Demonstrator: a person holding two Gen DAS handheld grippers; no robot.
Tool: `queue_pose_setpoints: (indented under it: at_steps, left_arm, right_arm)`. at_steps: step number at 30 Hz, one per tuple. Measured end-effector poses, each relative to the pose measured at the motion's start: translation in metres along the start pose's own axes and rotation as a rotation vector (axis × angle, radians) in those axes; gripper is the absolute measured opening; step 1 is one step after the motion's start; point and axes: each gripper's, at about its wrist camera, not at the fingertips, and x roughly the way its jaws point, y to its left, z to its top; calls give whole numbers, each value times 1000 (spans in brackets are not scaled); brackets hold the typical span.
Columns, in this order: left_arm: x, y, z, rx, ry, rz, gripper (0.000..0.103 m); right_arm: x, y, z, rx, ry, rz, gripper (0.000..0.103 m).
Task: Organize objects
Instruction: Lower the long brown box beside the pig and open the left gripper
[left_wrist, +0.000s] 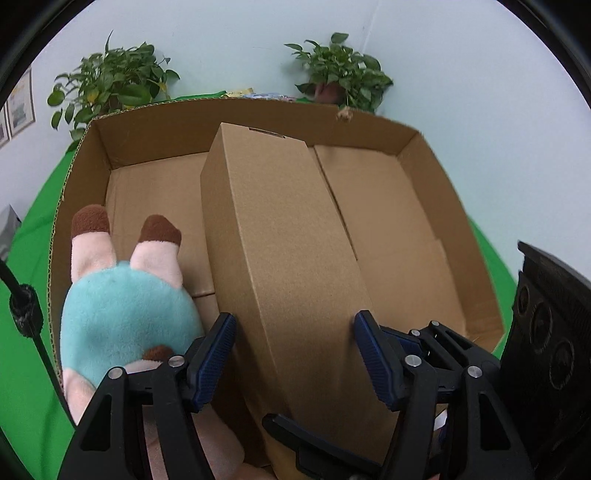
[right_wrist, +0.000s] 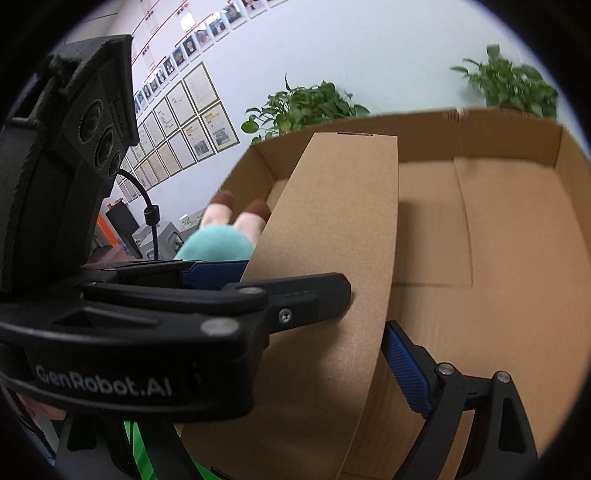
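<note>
A long closed cardboard box lies lengthwise inside a large open cardboard carton. My left gripper has its blue-padded jaws on both long sides of the near end of the long box. A plush toy with a teal body, pink legs and brown feet lies in the carton, left of the long box. In the right wrist view the long box fills the centre; my right gripper spans its near end, with one blue pad against its right side. The left gripper's body hides the other finger.
The carton sits on a green cloth. Two potted plants stand behind it against a pale wall. Framed papers hang on the wall at left. The right gripper's body is close on the right.
</note>
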Motion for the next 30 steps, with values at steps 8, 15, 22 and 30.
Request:
queue_pose_setpoints:
  at_steps: [8, 15, 22, 30]
  left_arm:
    - [-4, 1, -17, 10, 54, 34, 38]
    - [-31, 13, -32, -10, 35, 55, 37]
    - [-69, 21, -53, -39, -14, 58, 37]
    - [-113, 28, -75, -60, -111, 103, 37]
  right_arm:
    - [-3, 2, -19, 18, 30, 14, 90]
    - [-2, 10, -27, -18, 55, -34, 90]
    - [-1, 15, -28, -63, 96, -80, 90]
    - [-14, 14, -17, -83, 61, -91, 93]
